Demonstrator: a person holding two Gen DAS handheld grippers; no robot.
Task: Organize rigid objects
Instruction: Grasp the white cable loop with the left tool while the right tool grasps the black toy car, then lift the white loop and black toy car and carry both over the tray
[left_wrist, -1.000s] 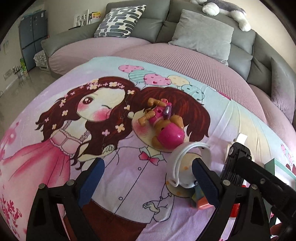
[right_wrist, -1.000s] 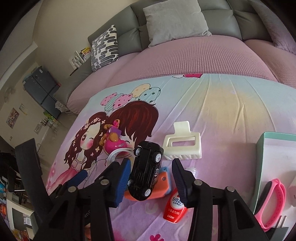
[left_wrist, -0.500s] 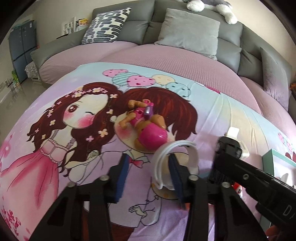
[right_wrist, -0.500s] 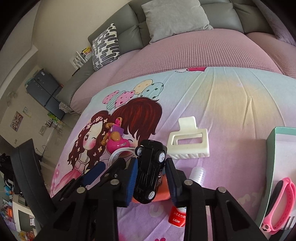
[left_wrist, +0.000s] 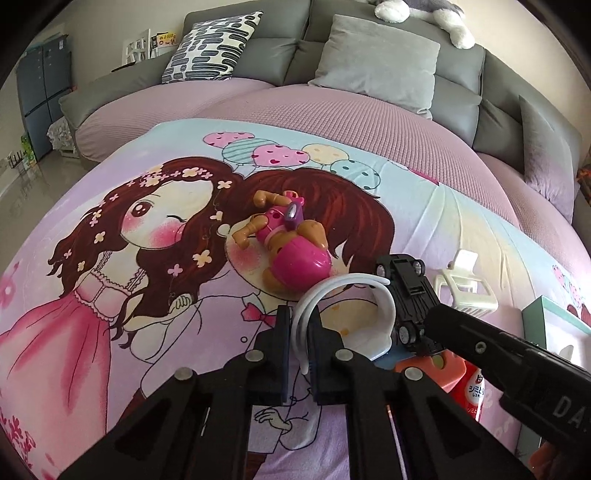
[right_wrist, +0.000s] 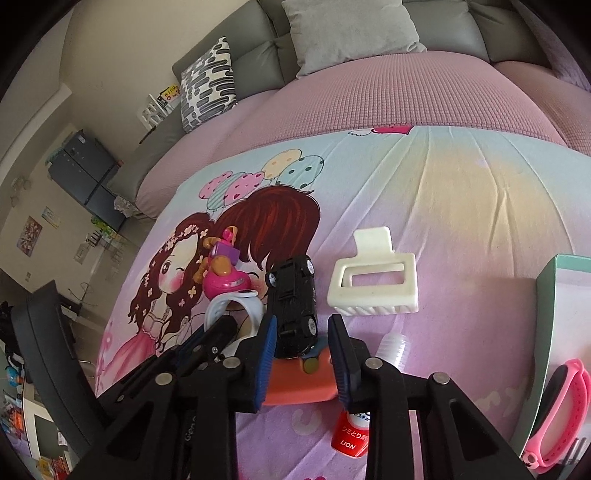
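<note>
box (right_wrist: 546, 295), frame right: pink band (right_wrist: 561, 402) stowed | left gripper (left_wrist: 298, 343) pinching white band (left_wrist: 332, 295) | right gripper (right_wrist: 301, 350) clamping black car (right_wrist: 293, 299) | hair clip (right_wrist: 373, 284), pink toy (left_wrist: 291, 247) left

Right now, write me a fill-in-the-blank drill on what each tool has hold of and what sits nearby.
1. The left tool is shut on the ____ wristband.
2. The right tool has the black toy ____ between its pads.
3. The cream hair claw lies on the printed sheet, to the ____ of the toy in the right wrist view.
4. The pink wristband lies inside the ____ box.

Missing words: white; car; right; green
</note>
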